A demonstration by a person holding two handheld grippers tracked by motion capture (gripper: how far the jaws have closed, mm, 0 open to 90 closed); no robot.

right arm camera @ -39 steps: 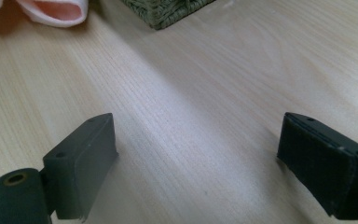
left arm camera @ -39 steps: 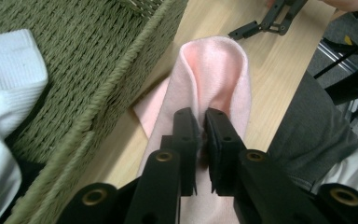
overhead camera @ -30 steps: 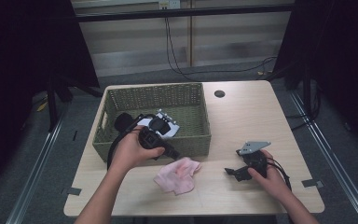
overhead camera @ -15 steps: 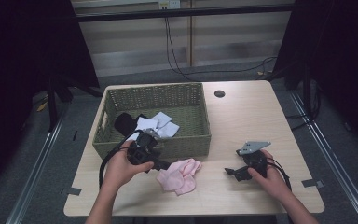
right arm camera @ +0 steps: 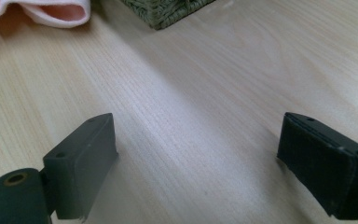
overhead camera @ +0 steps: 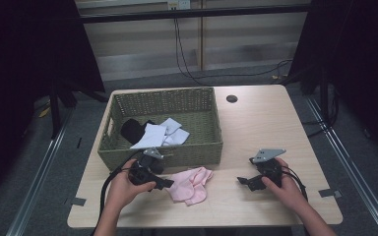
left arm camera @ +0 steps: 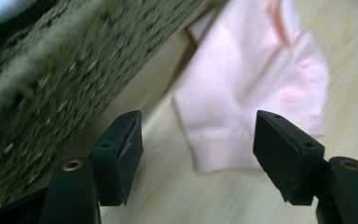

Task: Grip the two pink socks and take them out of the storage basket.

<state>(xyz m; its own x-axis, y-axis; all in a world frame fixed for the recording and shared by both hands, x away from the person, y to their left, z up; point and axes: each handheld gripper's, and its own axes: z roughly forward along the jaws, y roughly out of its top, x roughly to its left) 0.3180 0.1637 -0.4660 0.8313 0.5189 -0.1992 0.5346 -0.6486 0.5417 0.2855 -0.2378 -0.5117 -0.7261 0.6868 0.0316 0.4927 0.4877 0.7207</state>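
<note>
left gripper [overhead camera: 163, 183]: low over the table in front of the wicker basket, jaws spread wide and just been opening, nothing pinched; in the left gripper view [left arm camera: 198, 140] the pink cloth's hem lies on the table beyond the gap
right gripper [overhead camera: 243, 181]: resting at the table's right part, jaws spread, bare wood between them in the right gripper view [right arm camera: 198, 163]
pink cloth [overhead camera: 191, 183]: crumpled on the table, just in front of the basket's front wall, between the two grippers
wicker basket [overhead camera: 202, 150]: green, holds white cloths [overhead camera: 160, 135] and a black cloth [overhead camera: 134, 129]
table [overhead camera: 270, 123]: light wood
</note>
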